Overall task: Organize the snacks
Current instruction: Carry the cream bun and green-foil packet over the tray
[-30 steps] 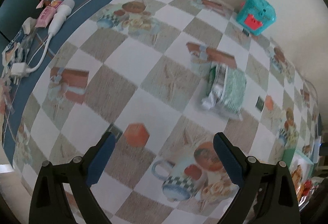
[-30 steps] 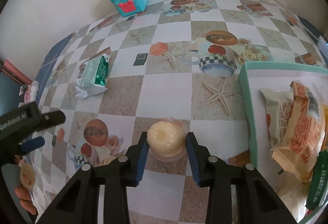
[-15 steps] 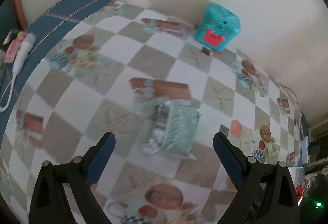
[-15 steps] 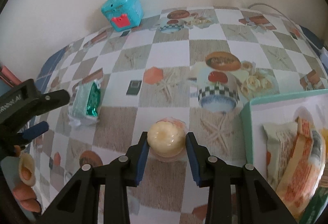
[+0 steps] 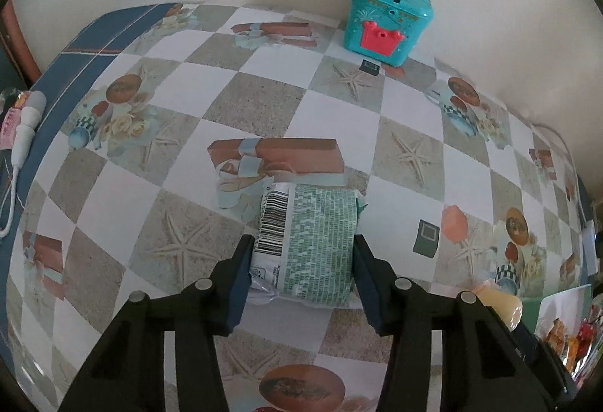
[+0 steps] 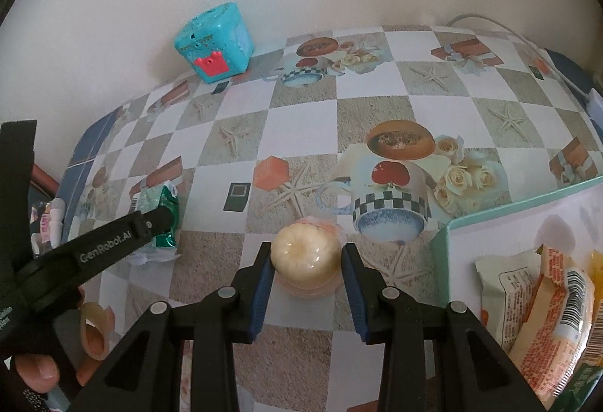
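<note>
A green snack packet [image 5: 307,242] with a barcode lies on the patterned tablecloth between the fingers of my left gripper [image 5: 301,254], whose jaws touch both its sides. It also shows at the left of the right wrist view [image 6: 160,212], partly behind the left gripper's finger. My right gripper [image 6: 306,267] is shut on a pale cream jelly cup [image 6: 306,255] and holds it just above the table. A teal-rimmed white tray [image 6: 490,212] at the right holds several orange and white snack packets [image 6: 546,302].
A teal toy box [image 5: 388,24] with a red front stands by the wall at the back. A white cable and small items [image 5: 22,125] lie at the table's left edge. A cable [image 6: 527,46] runs along the far right.
My left gripper has moved forward onto the green packet and closed on its sides. My right gripper has risen slightly, still holding the jelly cup.
</note>
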